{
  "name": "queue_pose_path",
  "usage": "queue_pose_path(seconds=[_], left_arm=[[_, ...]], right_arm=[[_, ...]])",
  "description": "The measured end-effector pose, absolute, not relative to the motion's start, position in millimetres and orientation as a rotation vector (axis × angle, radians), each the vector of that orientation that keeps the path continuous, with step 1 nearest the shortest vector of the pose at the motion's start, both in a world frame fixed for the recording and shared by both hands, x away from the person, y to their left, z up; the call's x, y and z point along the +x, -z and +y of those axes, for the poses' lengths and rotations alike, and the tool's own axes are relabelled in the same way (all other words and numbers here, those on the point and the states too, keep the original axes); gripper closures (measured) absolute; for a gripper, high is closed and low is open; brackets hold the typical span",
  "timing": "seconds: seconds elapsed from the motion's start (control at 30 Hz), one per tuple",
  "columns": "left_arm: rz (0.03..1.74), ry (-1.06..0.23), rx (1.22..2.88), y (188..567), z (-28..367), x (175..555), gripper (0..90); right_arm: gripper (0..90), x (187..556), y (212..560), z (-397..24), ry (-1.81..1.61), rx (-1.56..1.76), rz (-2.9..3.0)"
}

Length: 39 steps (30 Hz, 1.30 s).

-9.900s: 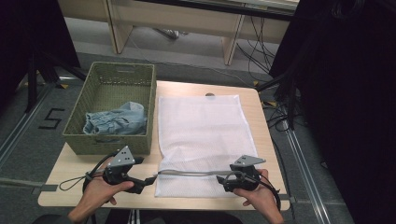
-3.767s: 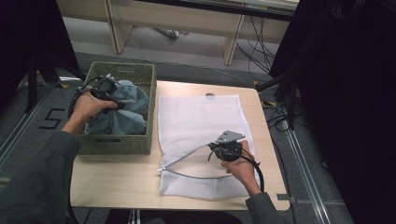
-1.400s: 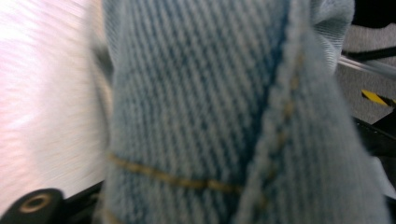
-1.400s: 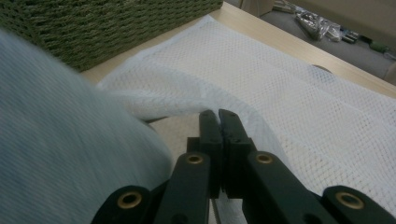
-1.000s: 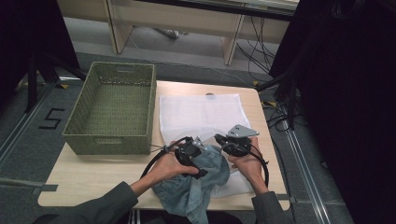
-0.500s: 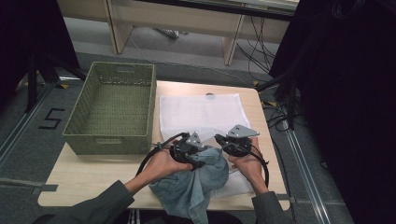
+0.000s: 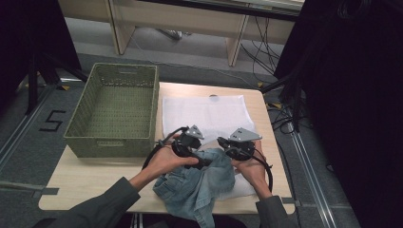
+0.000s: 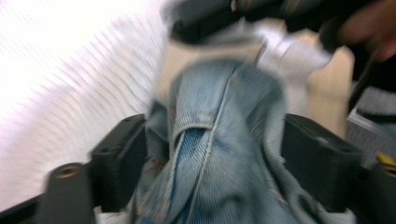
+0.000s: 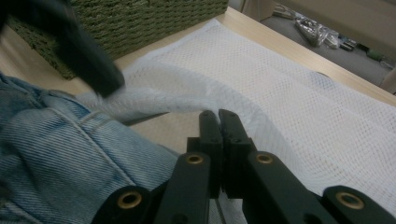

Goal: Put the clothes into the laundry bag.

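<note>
A light-blue denim garment [image 7: 199, 185] hangs bunched from my left gripper [image 7: 206, 164] at the table's front edge. In the left gripper view the denim [image 8: 219, 140] spans the whole gap between the wide-set jaws of that gripper [image 8: 210, 154], which have just been opening around it. My right gripper [image 7: 223, 152] sits just right of it, shut on the near edge of a white mesh bag [image 7: 204, 111]. In the right gripper view its jaws [image 9: 218, 114] are together and hold the raised mesh rim [image 9: 154, 105], with the denim [image 9: 56, 149] at the left.
An empty green woven basket [image 7: 111, 145] stands on the left of the wooden table [image 7: 95, 175]. The mesh bag lies flat toward the far edge. Dark curtains, cables and desk legs surround the table. The left gripper's dark jaw [image 9: 84, 56] crosses the right gripper view.
My left gripper has risen a little with the denim and edged toward the right gripper. The right gripper has stayed where it was, still holding the bag's edge.
</note>
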<state>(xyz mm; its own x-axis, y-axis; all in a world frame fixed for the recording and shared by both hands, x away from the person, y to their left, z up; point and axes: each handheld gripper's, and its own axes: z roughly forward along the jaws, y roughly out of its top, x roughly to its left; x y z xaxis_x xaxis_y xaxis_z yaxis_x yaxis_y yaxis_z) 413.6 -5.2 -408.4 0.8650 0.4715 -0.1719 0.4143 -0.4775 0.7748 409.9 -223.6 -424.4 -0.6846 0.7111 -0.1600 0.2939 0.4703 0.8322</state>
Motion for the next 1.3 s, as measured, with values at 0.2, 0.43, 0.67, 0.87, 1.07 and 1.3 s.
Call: queue_pose_path(seconds=[0.2,0.43,0.67,0.87,1.07,1.3], left_arm=[[0.685,-0.153,2.052,388.2,21.5,432.1,29.3],[0.665,-0.188,2.197,427.0,9.5,452.0,38.4],[0.604,-0.358,2.181,427.4,6.2,449.7,84.6],[0.528,-0.394,2.218,418.4,18.0,441.2,87.9],[0.509,-0.354,2.200,416.8,25.8,444.3,88.0],[0.508,-0.328,2.201,416.2,27.8,444.5,88.0]], right_arm=[[90.0,407.8,420.6,-221.2,-1.122,0.833,2.237],[90.0,406.1,419.5,-214.6,-1.118,0.822,2.228],[90.0,404.8,420.1,-211.2,-1.114,0.805,2.239],[75.2,399.5,417.2,-206.0,-1.172,0.787,2.317],[44.6,372.2,403.7,-186.1,-1.349,0.636,2.436],[33.4,377.9,443.2,-148.1,-1.134,0.594,2.625]])
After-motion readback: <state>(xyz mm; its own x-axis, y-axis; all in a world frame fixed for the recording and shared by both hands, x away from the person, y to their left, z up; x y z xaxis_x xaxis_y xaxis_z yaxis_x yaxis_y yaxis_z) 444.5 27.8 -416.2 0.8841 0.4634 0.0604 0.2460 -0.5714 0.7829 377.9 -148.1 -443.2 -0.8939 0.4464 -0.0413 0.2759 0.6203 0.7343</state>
